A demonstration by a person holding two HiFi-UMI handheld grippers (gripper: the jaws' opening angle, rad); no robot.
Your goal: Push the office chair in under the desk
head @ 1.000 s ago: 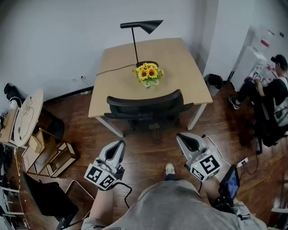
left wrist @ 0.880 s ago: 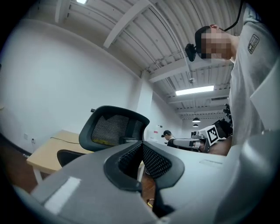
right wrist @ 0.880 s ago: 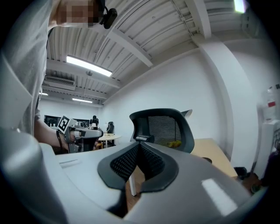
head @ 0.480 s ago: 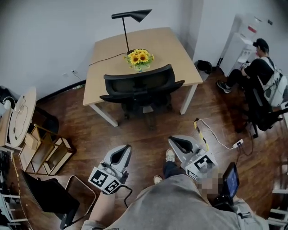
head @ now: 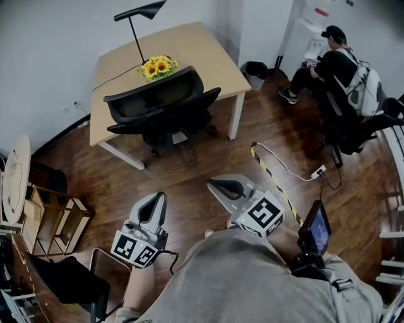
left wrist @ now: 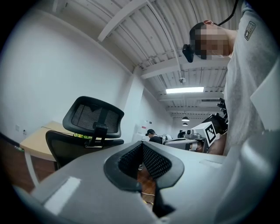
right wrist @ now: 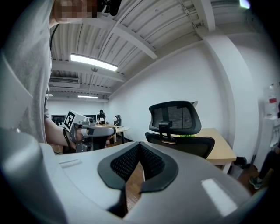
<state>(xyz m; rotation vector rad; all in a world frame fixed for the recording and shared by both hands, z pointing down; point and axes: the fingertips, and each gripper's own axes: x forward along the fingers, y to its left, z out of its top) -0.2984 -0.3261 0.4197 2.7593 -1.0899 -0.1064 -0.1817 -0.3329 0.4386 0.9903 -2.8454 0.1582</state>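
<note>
Office chair (head: 161, 107) at desk (head: 196, 50), both grippers well apart from it.
Head view: the chair's back faces the person at the desk's near edge, its base mostly hidden beneath the seat; lamp (head: 140, 12) cut off at the top edge. Only the gripper views show the mesh headrest (left wrist: 92, 116). Left gripper (head: 158, 197) and right gripper (head: 213, 183) held roughly level above the floor (head: 189, 183), jaws of each pressed together, nothing between.
</note>
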